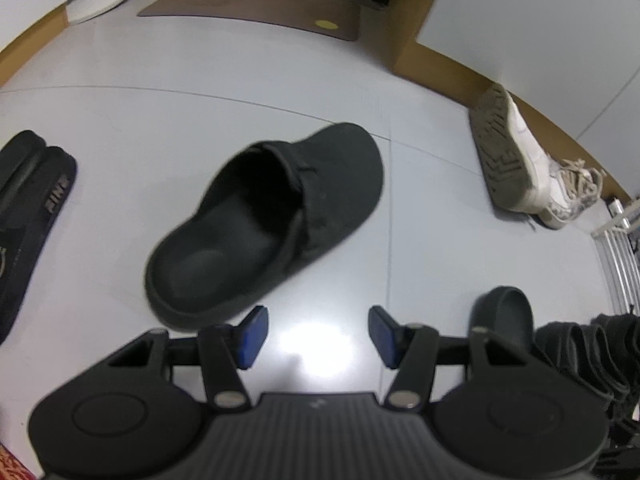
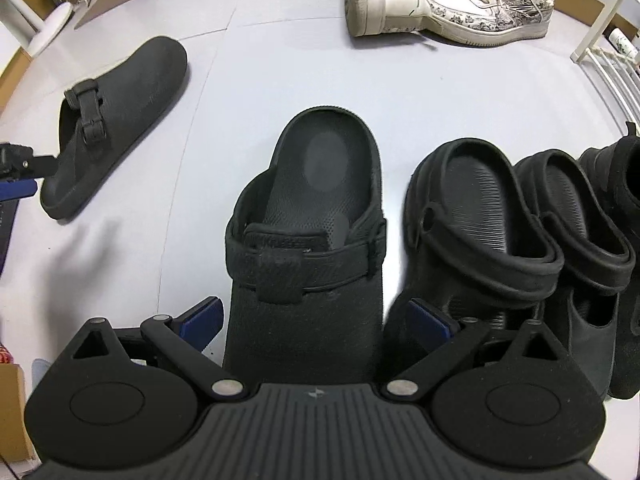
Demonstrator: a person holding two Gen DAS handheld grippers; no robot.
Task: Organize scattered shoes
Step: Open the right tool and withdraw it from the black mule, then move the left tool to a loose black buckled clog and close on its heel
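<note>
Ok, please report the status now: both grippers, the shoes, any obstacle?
Left gripper open, empty, behind stray clog. Right gripper open astride strapped clog by the row. Nothing blocking.

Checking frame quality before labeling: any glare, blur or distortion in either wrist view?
Left wrist: bright glare patch on the floor between the open jaws; the dark clog looks soft, motion-blurred. Right wrist: sharper, even light, a soft shadow left of the centre clog. Both: strong fisheye bending at the edges, dark corners.
</note>
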